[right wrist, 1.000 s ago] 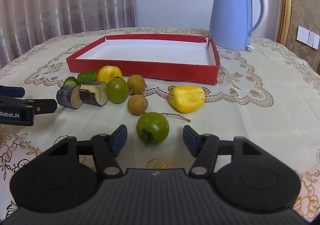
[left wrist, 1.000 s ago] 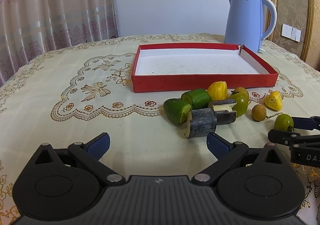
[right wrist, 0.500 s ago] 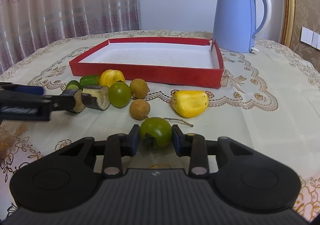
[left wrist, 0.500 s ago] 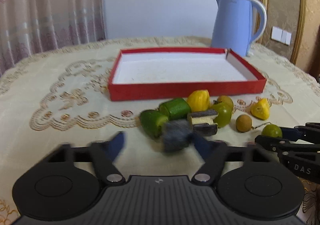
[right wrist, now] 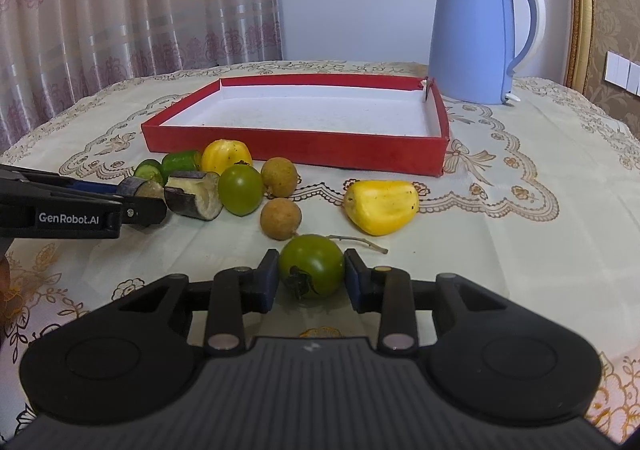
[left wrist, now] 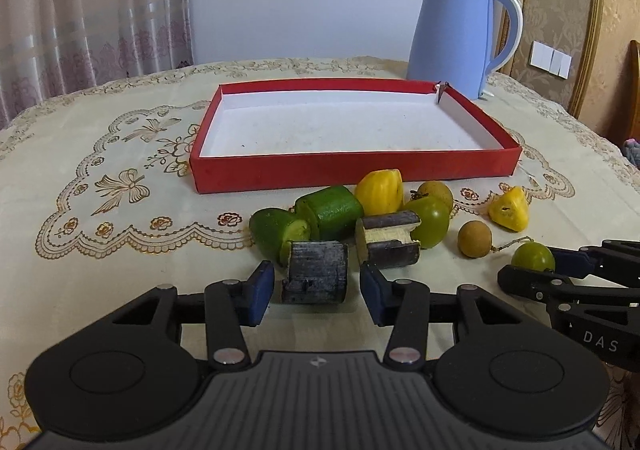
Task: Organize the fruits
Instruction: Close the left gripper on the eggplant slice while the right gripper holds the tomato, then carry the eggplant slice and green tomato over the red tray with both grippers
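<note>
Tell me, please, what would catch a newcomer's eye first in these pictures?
Probably the red tray mid-table, holding no fruit, with the blue kettle behind its far right corner. Next, the fruit pieces clustered before the tray, where the right hand-held gripper clamps a green round fruit and the left hand-held gripper brackets a dark cane piece.

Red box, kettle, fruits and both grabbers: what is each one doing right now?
red box: empty.
kettle: upright, lid shut.
left gripper: open around the dark sugarcane piece.
right gripper: shut on the green fruit.
Other fruits: on the tablecloth.
</note>
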`<state>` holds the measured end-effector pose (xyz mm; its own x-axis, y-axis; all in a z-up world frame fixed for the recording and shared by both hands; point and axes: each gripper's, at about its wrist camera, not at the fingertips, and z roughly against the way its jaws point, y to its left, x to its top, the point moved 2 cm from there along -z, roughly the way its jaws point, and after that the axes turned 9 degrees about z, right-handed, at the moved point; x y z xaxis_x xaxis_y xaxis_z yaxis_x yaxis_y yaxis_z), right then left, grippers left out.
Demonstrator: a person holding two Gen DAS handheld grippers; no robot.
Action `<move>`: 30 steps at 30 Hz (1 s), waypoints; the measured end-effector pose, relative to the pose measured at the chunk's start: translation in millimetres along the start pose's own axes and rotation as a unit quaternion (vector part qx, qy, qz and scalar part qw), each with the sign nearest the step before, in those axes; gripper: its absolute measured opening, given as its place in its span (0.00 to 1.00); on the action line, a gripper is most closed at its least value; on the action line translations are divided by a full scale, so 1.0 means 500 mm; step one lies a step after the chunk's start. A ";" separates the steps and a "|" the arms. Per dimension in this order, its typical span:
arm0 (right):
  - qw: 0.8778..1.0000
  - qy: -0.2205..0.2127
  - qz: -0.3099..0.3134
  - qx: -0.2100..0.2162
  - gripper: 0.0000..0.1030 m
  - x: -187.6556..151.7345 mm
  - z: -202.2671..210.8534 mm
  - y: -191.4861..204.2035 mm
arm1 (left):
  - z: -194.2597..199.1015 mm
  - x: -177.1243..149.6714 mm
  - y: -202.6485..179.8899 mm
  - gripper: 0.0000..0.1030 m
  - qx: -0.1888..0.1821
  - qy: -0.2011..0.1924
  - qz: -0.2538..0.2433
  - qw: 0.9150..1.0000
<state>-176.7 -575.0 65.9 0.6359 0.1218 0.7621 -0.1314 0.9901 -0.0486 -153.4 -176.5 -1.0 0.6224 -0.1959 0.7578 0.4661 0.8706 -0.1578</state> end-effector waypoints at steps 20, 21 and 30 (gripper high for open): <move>1.000 0.000 0.002 -0.001 0.32 0.000 0.000 0.001 | 0.009 -0.001 0.009 0.31 -0.013 -0.014 0.002 1.000; 1.000 0.000 0.002 -0.001 0.32 0.000 0.000 0.001 | 0.008 -0.001 0.009 0.31 -0.013 -0.012 0.000 1.000; 1.000 -0.016 0.001 -0.001 0.31 -0.001 0.017 -0.003 | 0.035 0.005 0.002 0.31 -0.029 -0.032 -0.009 0.999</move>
<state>-183.3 -577.2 71.0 0.6105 0.1206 0.7828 -0.1301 0.9902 -0.0511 -162.2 -168.4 12.0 0.5729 -0.1793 0.7997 0.5137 0.8389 -0.1799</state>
